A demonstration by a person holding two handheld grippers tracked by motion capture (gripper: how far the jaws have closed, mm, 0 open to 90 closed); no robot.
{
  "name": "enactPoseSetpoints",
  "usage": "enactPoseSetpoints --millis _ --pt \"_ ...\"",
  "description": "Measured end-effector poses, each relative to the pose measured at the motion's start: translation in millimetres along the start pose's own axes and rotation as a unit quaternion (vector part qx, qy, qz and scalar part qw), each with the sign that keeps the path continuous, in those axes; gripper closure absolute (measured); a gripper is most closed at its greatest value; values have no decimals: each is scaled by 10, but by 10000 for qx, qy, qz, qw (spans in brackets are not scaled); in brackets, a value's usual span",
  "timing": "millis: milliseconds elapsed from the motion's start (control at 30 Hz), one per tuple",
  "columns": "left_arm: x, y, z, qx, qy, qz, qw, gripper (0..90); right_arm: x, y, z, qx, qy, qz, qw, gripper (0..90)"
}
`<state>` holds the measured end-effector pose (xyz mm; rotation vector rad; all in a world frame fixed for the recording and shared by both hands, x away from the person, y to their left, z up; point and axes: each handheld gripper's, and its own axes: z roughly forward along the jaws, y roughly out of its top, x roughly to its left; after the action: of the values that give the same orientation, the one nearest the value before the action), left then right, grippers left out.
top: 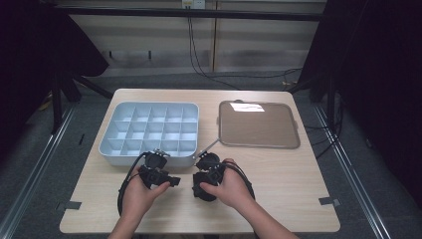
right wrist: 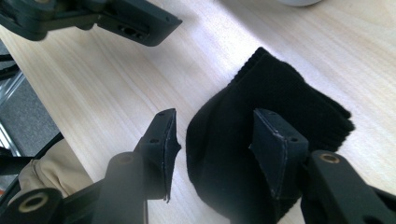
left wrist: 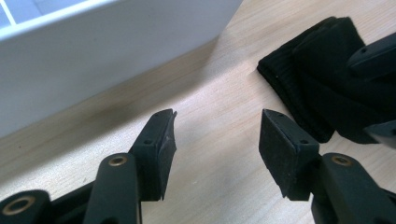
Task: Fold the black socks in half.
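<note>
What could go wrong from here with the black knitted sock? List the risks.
1. The right gripper stands open over the folded black knitted sock; closing here may pinch only the top layer, so the fold could fall open.
2. The left gripper is open over bare wooden table, the sock off to one side; closing would catch nothing.
3. The white compartment tray stands close by; a swing could knock it.

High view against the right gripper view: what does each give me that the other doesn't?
High view alone: the grey divided tray, the flat lid beside it, and both hands. Right gripper view alone: the black ribbed sock lying folded on the wood, the right gripper standing open over it, pads not pressing. Both share the wooden table and the left gripper.
</note>
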<state>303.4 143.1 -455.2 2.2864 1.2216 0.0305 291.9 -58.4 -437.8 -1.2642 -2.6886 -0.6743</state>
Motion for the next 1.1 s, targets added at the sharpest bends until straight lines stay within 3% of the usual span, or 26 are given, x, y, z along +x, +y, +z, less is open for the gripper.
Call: enactPoseSetpoints --millis 300,500,633,733,933,1100 --pt "-8 -4 19 14 2 -9 10000 458 -61 44 -147 -117 -2 72 9999 505" --pt "-6 -5 24 40 -5 15 10000 460 -131 38 -228 -61 -95 164 9998 659" --pt "-4 2 20 47 3 30 10000 460 -142 10 -185 54 -23 133 9999 693" --pt "-8 6 20 42 -3 22 10000 460 -73 15 -125 63 100 68 9999 668" --pt "-23 30 19 -15 -32 -14 10000 455 -5 -2 45 180 102 -48 9998 623" --pt "-58 60 26 -52 -102 -28 9999 437 15 -53 125 108 150 -99 9998 614"
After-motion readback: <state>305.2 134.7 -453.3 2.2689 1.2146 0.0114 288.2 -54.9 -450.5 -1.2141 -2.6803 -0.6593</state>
